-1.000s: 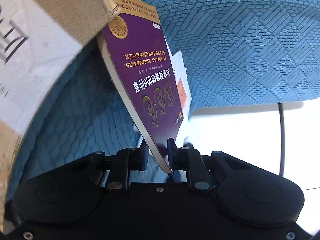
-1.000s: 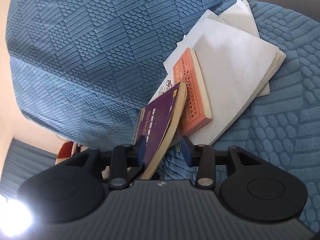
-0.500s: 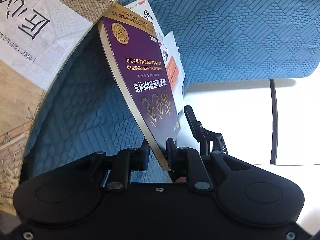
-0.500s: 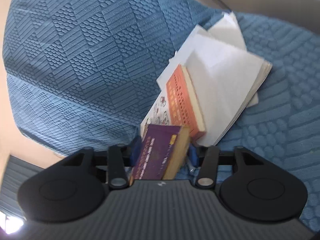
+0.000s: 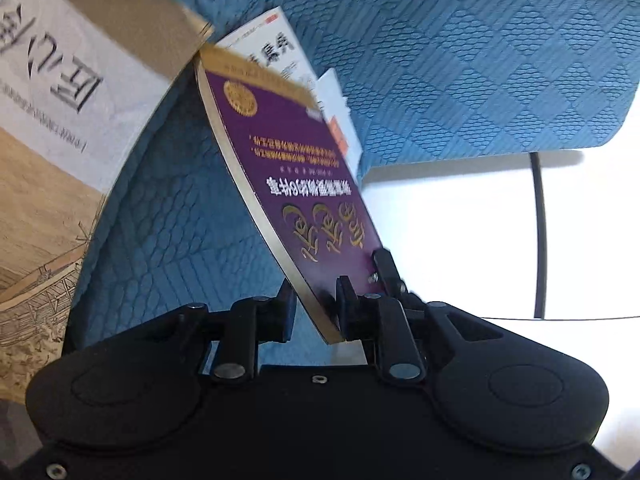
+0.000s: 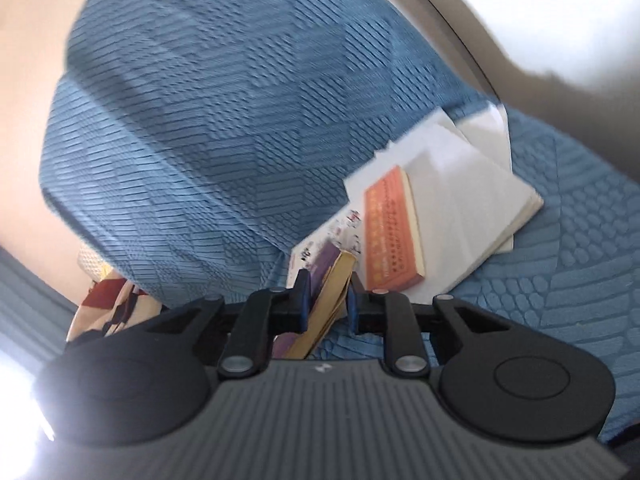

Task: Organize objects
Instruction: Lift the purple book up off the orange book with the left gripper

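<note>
While both claws pinch the purple book (image 5: 304, 184), right jaws closing, carry it toward two o'clock onto the stack (image 6: 452, 216).

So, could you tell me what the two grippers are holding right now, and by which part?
Both hold the purple book: the left gripper grips its near bottom corner, and the right gripper's jaws are closing on its page edge.
</note>
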